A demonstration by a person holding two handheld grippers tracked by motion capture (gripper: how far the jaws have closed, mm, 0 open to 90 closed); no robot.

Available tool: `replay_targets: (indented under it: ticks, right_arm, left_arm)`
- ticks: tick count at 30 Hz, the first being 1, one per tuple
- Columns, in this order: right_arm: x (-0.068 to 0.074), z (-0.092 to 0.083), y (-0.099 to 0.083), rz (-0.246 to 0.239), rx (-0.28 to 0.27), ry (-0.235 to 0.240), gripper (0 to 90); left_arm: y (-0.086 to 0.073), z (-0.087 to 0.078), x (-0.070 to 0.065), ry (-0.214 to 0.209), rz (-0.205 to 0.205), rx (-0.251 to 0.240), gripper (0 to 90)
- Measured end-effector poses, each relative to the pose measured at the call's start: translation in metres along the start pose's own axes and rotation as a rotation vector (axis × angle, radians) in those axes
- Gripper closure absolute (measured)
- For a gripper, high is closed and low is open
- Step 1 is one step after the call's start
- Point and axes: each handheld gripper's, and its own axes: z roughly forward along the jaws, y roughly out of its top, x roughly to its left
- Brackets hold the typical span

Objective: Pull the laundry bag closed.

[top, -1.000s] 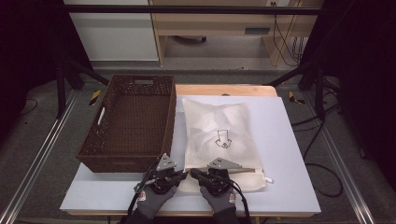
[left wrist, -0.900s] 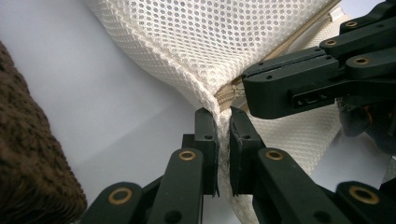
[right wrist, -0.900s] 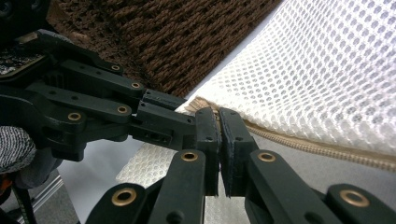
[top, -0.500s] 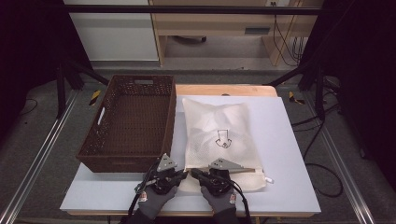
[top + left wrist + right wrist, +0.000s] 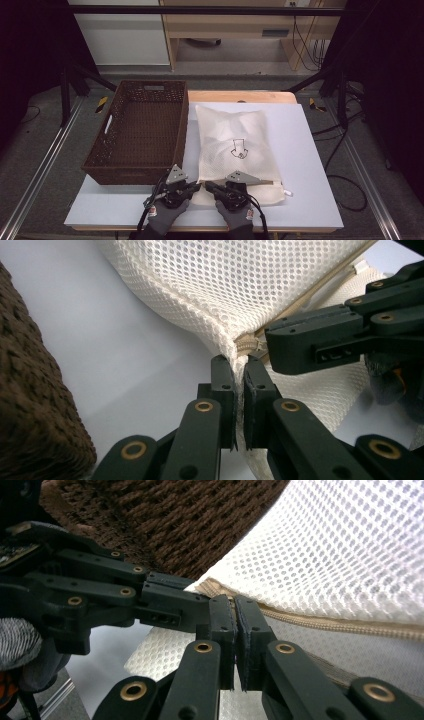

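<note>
Pale table (image 5: 310,150) carries your mesh bag (image 5: 235,145) just right of the wicker basket (image 5: 140,135). Your left gripper (image 5: 239,365) pinches the bag's near corner at the zipper end (image 5: 250,346); your right gripper (image 5: 234,605) is clamped on the zipper there too. Pull apart unevenly and the thin mesh could slip from the jaws, or the zipper could jam on bunched fabric.

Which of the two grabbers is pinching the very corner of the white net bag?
The left gripper. It is shut on the mesh bag at the corner where the zipper ends, beside the brown basket. The right gripper pinches farther along the zipper.
</note>
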Motion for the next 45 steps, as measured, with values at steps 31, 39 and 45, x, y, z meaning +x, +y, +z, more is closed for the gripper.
replay_targets:
  ticks: [31, 39, 45]
  right_arm:
    - [-0.003, -0.001, 0.002, 0.001, 0.004, -0.005, 87.4]
    - [-0.006, -0.003, 0.001, 0.006, 0.015, -0.001, 87.4]
    - [-0.019, -0.011, -0.005, 0.020, 0.013, -0.052, 87.4]
  left_arm:
    - [0.003, -0.007, 0.003, 0.007, -0.003, -0.008, 84.7]
    - [0.003, -0.007, 0.000, 0.016, 0.020, -0.014, 84.7]
    - [0.002, -0.012, 0.006, 0.017, -0.002, -0.029, 84.7]
